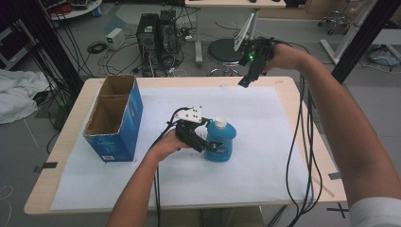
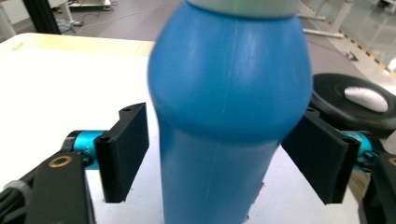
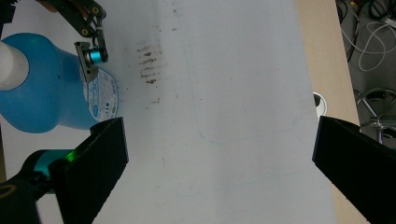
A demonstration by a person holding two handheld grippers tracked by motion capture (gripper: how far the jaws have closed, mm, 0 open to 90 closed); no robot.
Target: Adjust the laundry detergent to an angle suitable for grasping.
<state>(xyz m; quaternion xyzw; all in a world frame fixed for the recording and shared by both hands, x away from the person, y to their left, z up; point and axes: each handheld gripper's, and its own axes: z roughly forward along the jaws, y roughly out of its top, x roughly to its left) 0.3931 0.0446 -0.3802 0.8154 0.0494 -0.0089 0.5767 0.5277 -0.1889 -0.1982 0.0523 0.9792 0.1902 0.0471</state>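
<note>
I have the left tool (image 1: 208, 138) around the blue bottle (image 1: 220, 141), which stands upright on the white sheet (image 1: 265, 142) near the middle of the tabletop (image 1: 293, 90). In the left gripper view the bottle (image 2: 229, 116) sits between the two black jaws; the jaw at the picture's left stands clear of it, the other lies at or very near its side, so I read this tool as released. My right tool (image 1: 250, 71) hangs above the far edge of the tabletop, jaws wide apart with nothing between them, looking down at the sheet (image 3: 224, 116) and the bottle (image 3: 46, 88). An open blue cardboard box (image 1: 116, 118) stands near the left edge.
</note>
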